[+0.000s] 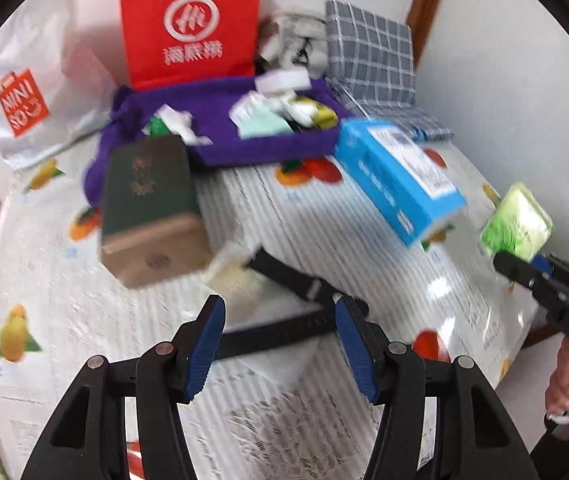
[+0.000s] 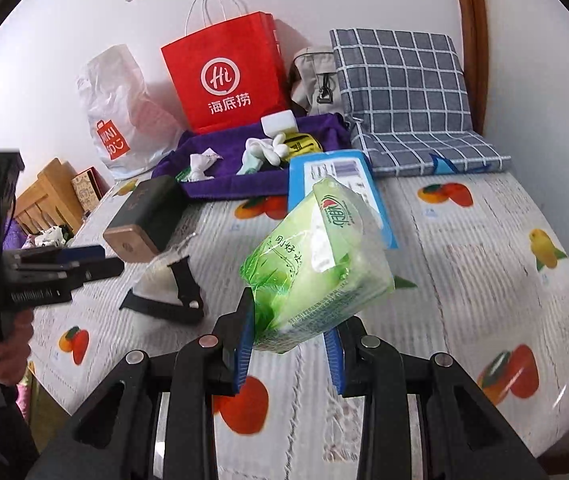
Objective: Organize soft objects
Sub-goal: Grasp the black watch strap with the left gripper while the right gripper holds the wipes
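Right wrist view is looking across a worktop [image 2: 464, 264] covered in a fruit-printed cloth, with a grey checked cushion [image 2: 400, 84] leaning on the wall at the back and a red paper bag [image 2: 224, 76] standing beside it. A purple cloth [image 2: 244, 168] is lying spread in front of the bag, carrying small white and yellow soft bits. A blue box [image 2: 336, 184] is lying just ahead of the cloth, and a dark green box [image 2: 144, 220] is sitting to its left.

The right tool [image 2: 290, 350] is grasping a green tissue pack [image 2: 316, 264] by its near lower end, lifted clear of the worktop. The pack is looking light and squashy, and its glossy film wrapper is probably slippery, so a hold across the narrow end, pinching into the padding, should be biting well; a grip on a loose film edge might slide. Its long axis is running away from the tool and upward, tilted toward the blue box, with the printed face showing to the camera.

The left tool [image 1: 280, 344] is standing half spread and empty, hovering over a black strap [image 1: 304, 284] and a small crumpled clear packet [image 1: 232, 272] on the worktop, touching neither as far as the blurred left wrist view is showing.
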The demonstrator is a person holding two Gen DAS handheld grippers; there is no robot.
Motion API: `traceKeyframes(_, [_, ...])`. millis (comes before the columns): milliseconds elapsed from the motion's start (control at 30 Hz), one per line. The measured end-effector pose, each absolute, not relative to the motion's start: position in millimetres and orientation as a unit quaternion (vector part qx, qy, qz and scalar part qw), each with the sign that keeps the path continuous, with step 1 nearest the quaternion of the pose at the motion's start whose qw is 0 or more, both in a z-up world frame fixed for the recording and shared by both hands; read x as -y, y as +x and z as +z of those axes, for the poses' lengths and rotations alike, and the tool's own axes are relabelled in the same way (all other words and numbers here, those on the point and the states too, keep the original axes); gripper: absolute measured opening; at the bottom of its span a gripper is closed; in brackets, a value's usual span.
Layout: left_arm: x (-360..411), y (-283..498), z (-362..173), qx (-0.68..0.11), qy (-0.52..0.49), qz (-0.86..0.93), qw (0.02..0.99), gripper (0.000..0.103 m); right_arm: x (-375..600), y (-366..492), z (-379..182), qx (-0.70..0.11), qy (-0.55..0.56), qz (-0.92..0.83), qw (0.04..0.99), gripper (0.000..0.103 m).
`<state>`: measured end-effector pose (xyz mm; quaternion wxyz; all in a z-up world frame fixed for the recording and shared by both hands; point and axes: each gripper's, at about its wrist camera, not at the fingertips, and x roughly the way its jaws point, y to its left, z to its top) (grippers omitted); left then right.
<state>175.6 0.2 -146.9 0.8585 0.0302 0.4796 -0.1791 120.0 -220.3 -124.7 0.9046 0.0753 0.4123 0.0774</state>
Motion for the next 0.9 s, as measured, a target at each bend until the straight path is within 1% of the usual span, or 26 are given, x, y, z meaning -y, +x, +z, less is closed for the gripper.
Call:
traceKeyframes(67, [7, 174, -158, -0.485, 0.044, -0.183, 0.854, 0.055, 224, 115, -129, -0.414, 0.081, 0.077, 0.903, 0.032])
traceKeyframes(200, [17, 175, -174, -0.465, 0.083, -0.189, 0.861, 0.055, 232, 104, -136, -0.416, 0.089, 0.076, 0.902, 0.032])
traceKeyframes(333, [22, 181, -195, -0.484, 0.092, -0.2, 0.847, 0.055, 238, 101, -144, -0.422, 0.092, 0.07, 0.899, 0.032])
traceKeyframes(433, [18, 174, -196, -0.478, 0.076, -0.208, 0.85, 0.055, 243, 101, -149, -0.427, 0.105, 0.071, 0.896, 0.032])
traceKeyframes(567, [6, 161, -196, -0.496, 0.044, -0.226, 0.837, 0.055, 244, 101, -149, -0.424, 0.109, 0.072, 0.896, 0.032])
traceKeyframes(800, [22, 141, -200, -0.503, 0.077, -0.223, 0.831, 0.055, 239, 100, -156, -0.427, 0.108, 0.086, 0.894, 0.032])
traceKeyframes(833, [26, 142, -201, -0.503, 0.081, -0.218, 0.832, 0.054, 239, 99, -157, -0.427, 0.107, 0.087, 0.894, 0.032])
traceKeyframes(900, [33, 145, -202, -0.5, 0.09, -0.206, 0.837, 0.044, 240, 98, -158, -0.427, 0.107, 0.087, 0.893, 0.032])
